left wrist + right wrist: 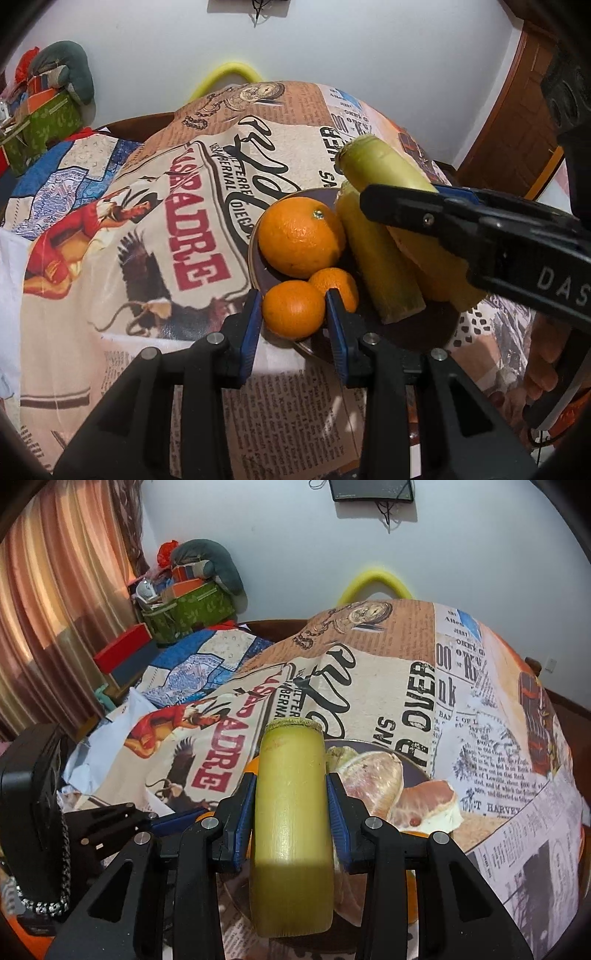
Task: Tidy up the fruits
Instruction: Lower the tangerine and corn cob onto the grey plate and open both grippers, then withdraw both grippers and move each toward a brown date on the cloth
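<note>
My left gripper (291, 295) is shut on a small orange (293, 310) at the near rim of a dark brown plate (417, 328). On the plate lie a big orange (301, 236), another small orange (338, 284) and two yellow sugarcane pieces (380, 258). My right gripper (291, 779) is shut on a third sugarcane piece (291, 812), held lengthwise above the plate (413, 771). A finger of this gripper (424, 218) crosses the left wrist view over the lying cane. Two peeled pomelo segments (373, 779) rest on the plate's right side.
A newspaper-print cloth (166, 229) covers the round table. A green basket (192, 613) of clutter and a red box (125, 650) stand at the back left by the curtain. A yellow curved bar (373, 579) rises behind the table. A person's hand (543, 354) is at the right.
</note>
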